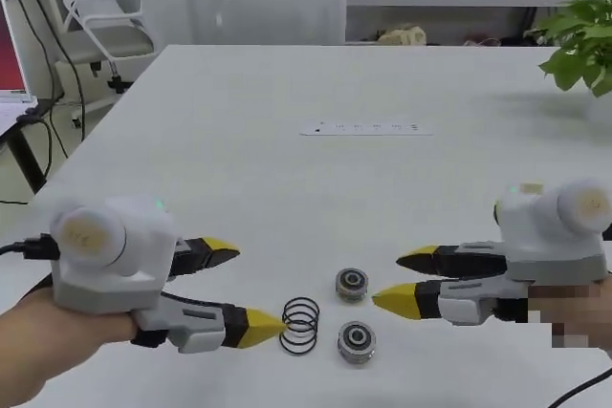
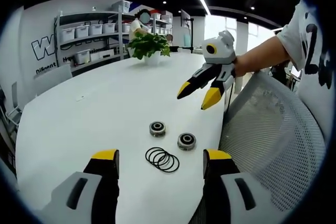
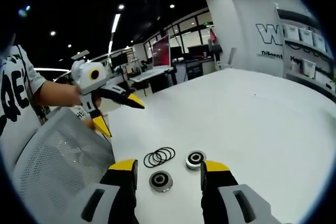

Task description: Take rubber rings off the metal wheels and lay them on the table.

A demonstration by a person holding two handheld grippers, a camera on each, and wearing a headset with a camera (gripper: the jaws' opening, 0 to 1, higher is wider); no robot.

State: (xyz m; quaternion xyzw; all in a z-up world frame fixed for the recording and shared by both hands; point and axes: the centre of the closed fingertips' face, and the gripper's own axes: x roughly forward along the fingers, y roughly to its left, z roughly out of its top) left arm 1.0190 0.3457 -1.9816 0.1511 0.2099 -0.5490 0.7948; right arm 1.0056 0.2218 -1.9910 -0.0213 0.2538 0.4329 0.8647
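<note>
Two small metal wheels (image 1: 352,283) (image 1: 357,341) lie on the white table (image 1: 316,188) near its front edge. Beside them, to the left, lies a row of several black rubber rings (image 1: 300,324). My left gripper (image 1: 251,291) hovers open just left of the rings, nothing between its yellow-tipped fingers (image 1: 260,327). My right gripper (image 1: 409,279) stands open to the right of the wheels, holding nothing. The left gripper view shows the wheels (image 2: 157,128) (image 2: 186,140) and rings (image 2: 162,159) ahead of its jaws. In the right gripper view the wheels (image 3: 196,158) (image 3: 160,180) and rings (image 3: 159,156) lie just ahead.
A white power strip (image 1: 361,128) lies mid-table. A potted green plant (image 1: 579,40) stands at the right edge. White office chairs (image 1: 105,16) and a shelf bench stand beyond the far edge. A mesh chair back (image 2: 262,135) is beside me.
</note>
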